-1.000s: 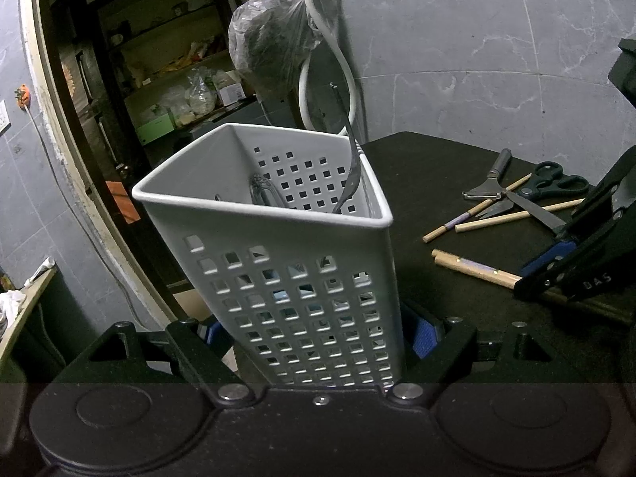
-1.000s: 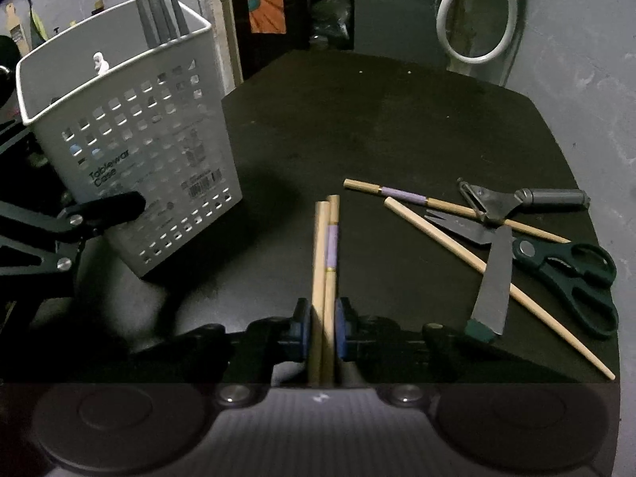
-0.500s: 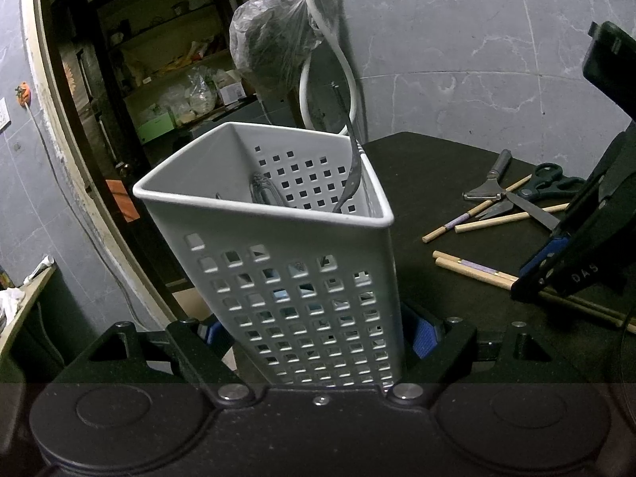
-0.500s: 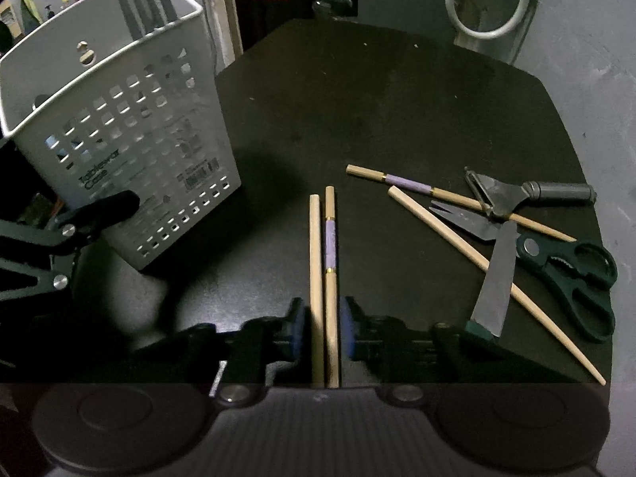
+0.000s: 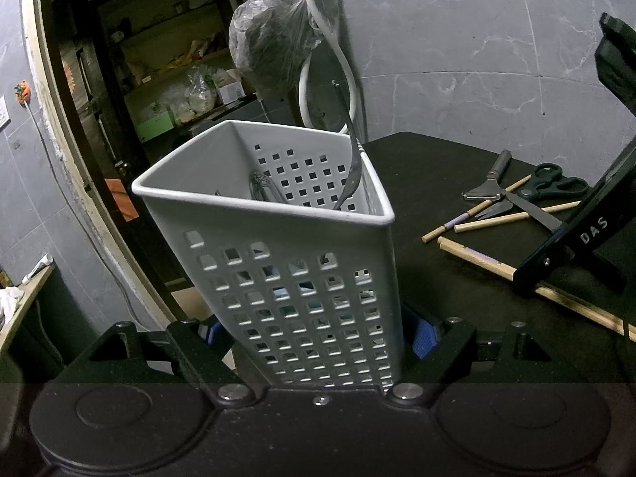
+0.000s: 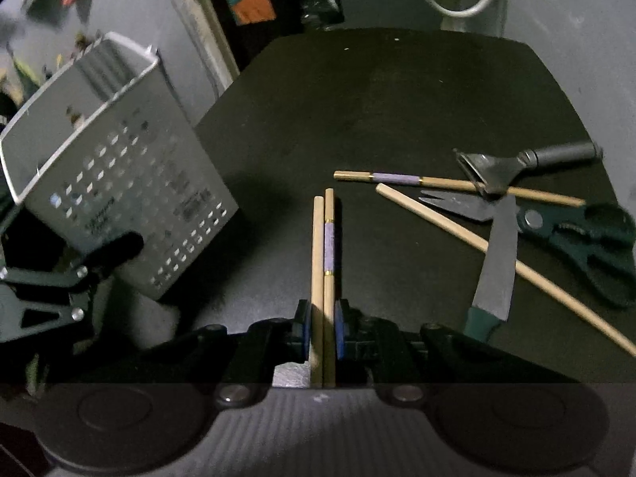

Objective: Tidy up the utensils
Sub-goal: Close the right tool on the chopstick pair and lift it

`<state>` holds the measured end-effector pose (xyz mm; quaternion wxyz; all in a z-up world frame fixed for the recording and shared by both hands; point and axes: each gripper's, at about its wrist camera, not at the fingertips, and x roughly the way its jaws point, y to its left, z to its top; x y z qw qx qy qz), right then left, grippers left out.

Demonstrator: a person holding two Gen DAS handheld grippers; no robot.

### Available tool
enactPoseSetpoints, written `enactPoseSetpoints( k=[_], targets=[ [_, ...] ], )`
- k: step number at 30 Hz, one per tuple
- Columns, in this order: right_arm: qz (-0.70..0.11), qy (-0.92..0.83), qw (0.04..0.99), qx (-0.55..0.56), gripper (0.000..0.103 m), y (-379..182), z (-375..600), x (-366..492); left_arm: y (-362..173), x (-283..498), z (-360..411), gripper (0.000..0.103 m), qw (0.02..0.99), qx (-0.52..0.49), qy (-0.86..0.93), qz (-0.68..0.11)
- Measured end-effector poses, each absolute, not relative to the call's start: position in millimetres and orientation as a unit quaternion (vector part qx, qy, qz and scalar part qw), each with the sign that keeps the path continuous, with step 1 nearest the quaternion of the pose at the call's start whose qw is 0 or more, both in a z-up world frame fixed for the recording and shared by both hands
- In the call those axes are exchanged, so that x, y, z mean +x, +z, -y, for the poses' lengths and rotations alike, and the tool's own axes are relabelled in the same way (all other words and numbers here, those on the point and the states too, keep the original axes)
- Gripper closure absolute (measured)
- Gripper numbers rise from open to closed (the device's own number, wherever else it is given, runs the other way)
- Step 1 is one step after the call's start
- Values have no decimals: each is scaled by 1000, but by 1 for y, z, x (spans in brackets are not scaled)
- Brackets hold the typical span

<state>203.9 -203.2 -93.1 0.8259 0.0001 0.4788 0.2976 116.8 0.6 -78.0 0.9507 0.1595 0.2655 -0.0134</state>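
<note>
My left gripper [image 5: 314,334] is shut on the white perforated utensil basket [image 5: 286,262], which stands tilted at the black table's left edge and holds a fork and other utensils. The basket also shows in the right wrist view [image 6: 107,183]. My right gripper [image 6: 322,330] is shut on a pair of wooden chopsticks [image 6: 324,246], one with a purple band, held just above the table. In the left wrist view the right gripper [image 5: 556,254] sits over those chopsticks [image 5: 477,256].
On the black table [image 6: 397,99] lie two more chopsticks [image 6: 433,222], a grey-handled peeler [image 6: 516,163], dark green scissors [image 6: 576,230] and a green-handled knife [image 6: 495,266]. A white hose and a plastic bag [image 5: 274,47] hang at the wall behind.
My right gripper opened slightly, then closed again on the two chopsticks and lifted back and up. The left gripper and basket have stayed still.
</note>
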Motion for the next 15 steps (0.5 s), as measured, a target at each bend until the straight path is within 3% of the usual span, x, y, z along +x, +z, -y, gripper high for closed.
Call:
enactPoseSetpoints(
  k=[4, 15],
  targets=[
    [-480, 295, 826, 10, 90, -94, 209, 203, -78, 117, 0, 18, 951, 159, -13, -266],
    [-462, 265, 830, -165, 87, -90, 159, 188, -78, 117, -1, 18, 951, 159, -13, -266]
  ],
)
